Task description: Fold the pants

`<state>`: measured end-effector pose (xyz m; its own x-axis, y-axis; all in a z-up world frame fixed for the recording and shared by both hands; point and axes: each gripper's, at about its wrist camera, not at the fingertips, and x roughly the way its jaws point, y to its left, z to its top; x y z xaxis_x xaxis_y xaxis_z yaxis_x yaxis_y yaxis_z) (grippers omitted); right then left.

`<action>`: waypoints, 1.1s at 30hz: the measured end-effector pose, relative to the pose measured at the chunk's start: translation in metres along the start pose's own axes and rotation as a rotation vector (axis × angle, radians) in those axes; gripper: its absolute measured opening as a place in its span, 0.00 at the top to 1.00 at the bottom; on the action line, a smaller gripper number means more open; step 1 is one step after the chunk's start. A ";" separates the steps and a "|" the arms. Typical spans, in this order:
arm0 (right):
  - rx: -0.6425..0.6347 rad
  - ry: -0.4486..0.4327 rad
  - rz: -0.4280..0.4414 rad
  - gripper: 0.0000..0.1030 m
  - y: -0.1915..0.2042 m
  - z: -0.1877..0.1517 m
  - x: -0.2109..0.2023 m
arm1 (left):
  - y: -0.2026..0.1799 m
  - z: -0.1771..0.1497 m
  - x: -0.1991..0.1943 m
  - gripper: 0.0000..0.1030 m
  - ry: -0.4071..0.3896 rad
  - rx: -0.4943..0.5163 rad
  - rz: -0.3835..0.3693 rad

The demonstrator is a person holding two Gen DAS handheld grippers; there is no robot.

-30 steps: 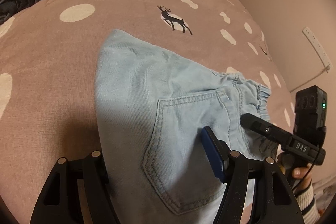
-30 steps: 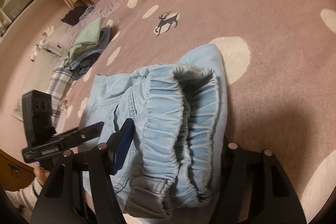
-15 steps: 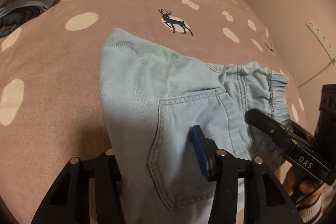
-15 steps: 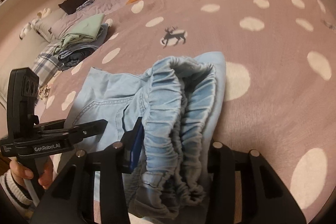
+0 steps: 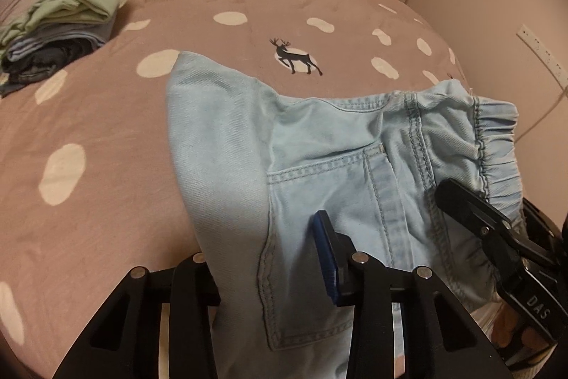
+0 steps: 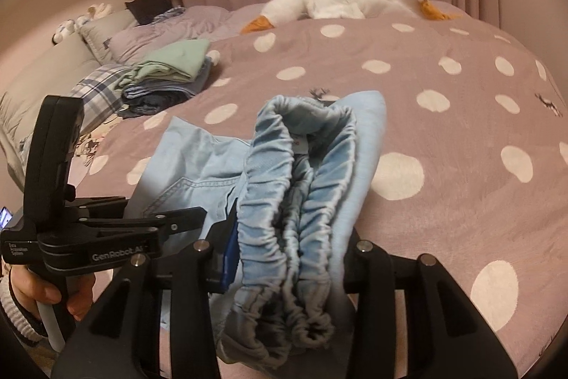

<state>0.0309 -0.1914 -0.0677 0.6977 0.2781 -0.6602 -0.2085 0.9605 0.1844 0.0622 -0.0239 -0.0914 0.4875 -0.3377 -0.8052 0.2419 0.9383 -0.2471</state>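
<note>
Light blue denim pants (image 5: pixel 319 144) lie folded on the pink dotted bedspread (image 5: pixel 106 130), back pocket up. My left gripper (image 5: pixel 262 258) is shut on the pants' near edge by the pocket; one finger is hidden under the cloth. My right gripper (image 6: pixel 287 258) is shut on the bunched elastic waistband (image 6: pixel 301 187) and holds it raised. The right gripper also shows in the left wrist view (image 5: pixel 497 237) at the waistband. The left gripper shows in the right wrist view (image 6: pixel 149 226), at the left.
A stack of folded clothes (image 5: pixel 60 27) with a green piece on top sits at the far left of the bed, also in the right wrist view (image 6: pixel 167 73). A white plush goose (image 6: pixel 340 2) lies at the head. A wall (image 5: pixel 514 23) is on the right.
Both grippers have lifted and tilted up with the pants still held. The waistband end has risen off the bedspread, and more of the room's far side is in view.
</note>
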 end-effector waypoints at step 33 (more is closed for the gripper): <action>-0.125 -0.057 0.047 0.60 0.074 -0.008 -0.044 | 0.019 -0.023 -0.069 0.64 -0.128 -0.017 0.084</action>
<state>-0.0208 -0.1325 -0.0312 0.7225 0.3261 -0.6096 -0.3226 0.9389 0.1198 0.0141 0.0194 -0.0528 0.6089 -0.2634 -0.7482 0.1820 0.9645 -0.1914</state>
